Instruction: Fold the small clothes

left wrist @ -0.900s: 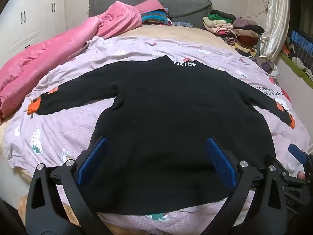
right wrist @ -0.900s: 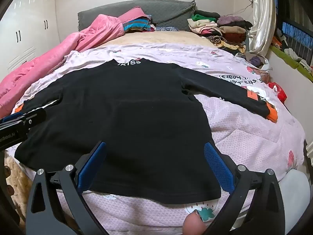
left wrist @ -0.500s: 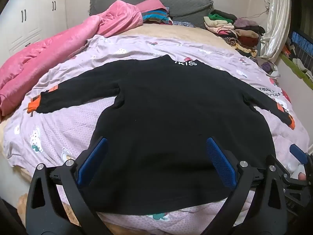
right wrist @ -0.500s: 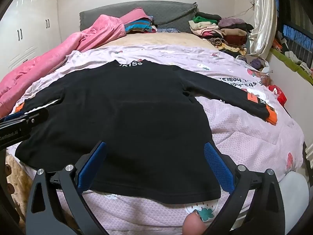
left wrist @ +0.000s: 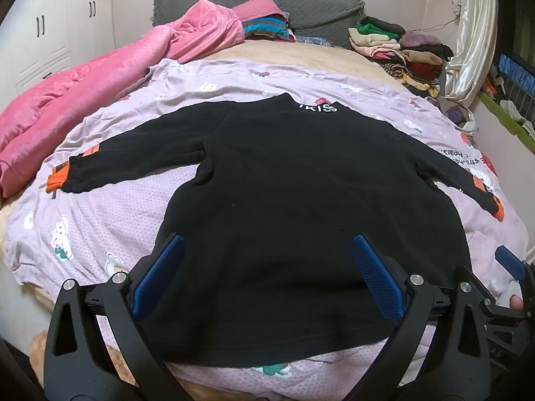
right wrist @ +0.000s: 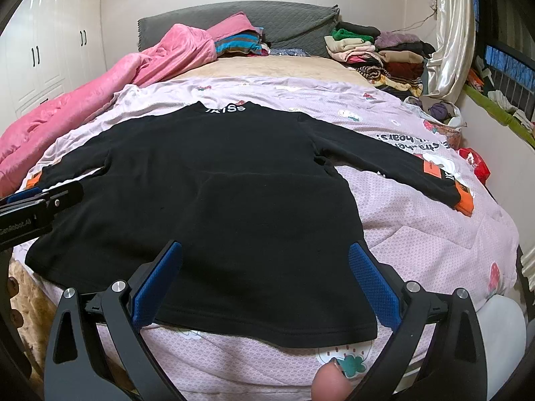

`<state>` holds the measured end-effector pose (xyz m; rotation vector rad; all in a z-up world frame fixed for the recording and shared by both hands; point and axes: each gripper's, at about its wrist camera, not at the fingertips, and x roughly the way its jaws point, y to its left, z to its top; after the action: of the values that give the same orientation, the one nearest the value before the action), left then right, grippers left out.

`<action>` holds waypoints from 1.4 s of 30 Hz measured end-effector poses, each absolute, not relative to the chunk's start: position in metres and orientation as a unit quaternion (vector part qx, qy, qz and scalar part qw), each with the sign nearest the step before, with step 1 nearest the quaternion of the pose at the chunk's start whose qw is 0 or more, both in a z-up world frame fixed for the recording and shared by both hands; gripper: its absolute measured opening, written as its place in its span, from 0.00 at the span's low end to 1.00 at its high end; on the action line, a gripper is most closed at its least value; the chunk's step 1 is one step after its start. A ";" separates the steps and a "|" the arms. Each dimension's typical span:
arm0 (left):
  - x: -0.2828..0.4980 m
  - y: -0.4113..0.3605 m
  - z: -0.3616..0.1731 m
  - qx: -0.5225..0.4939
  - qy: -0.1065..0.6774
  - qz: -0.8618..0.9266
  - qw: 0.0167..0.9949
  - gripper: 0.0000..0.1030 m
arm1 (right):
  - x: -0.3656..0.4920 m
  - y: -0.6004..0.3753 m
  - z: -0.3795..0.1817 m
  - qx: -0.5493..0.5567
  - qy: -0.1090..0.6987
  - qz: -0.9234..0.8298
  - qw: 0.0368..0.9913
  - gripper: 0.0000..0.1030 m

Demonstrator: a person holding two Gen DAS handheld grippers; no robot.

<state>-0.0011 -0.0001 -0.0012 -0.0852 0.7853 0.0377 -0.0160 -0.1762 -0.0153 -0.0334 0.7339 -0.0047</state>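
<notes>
progress on the fold is nil as far as the pictures show. black sweater point(left wrist: 294, 207) lies spread flat on the lilac printed quilt point(left wrist: 100, 220), which covers the near half of the bed. its collar, with white lettering, points to the far side and its hem runs along the near edge. both sleeves are stretched outward: the left sleeve point(left wrist: 133, 153) ends in an orange cuff near the pink blanket point(left wrist: 83, 93), and the right sleeve point(right wrist: 394, 167) ends in an orange cuff toward the right edge of the quilt. no sleeve is turned in, no side is doubled over, and the hem is not lifted. the body looks smooth, so the laying-out step appears done.

left gripper point(left wrist: 267, 274) hangs above the near hem, angled downward, with its blue pads point(left wrist: 160, 274) spread wide apart and nothing between them. right gripper point(right wrist: 264, 277) does likewise over the near right part of the hem, fully spread and holding nothing. neither tool touches the cloth, as far as can be told. a fingertip point(right wrist: 331, 384) shows at the bottom of the right wrist view.

remaining work, by judgement: all of it — each sleeve to be brought across the body, the sides folded in, and the length doubled from hem to collar.

folded pile of clothes point(left wrist: 401, 50) sits at the far right of the bed; whether it belongs to this job cannot be told.
</notes>
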 end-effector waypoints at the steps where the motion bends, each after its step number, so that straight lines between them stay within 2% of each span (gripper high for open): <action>1: -0.001 0.000 -0.002 -0.041 0.382 0.018 0.923 0.91 | -0.016 -0.176 -0.016 -0.017 0.359 -0.002 0.933 0.96; 42: 0.001 0.002 0.000 -0.042 0.383 0.016 0.923 0.91 | -0.014 -0.172 -0.016 -0.022 0.359 0.000 0.933 0.96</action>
<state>0.0010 0.0021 -0.0003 -0.0854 0.7872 0.0338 -0.0143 -0.1717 -0.0161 -0.0460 0.7343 0.0001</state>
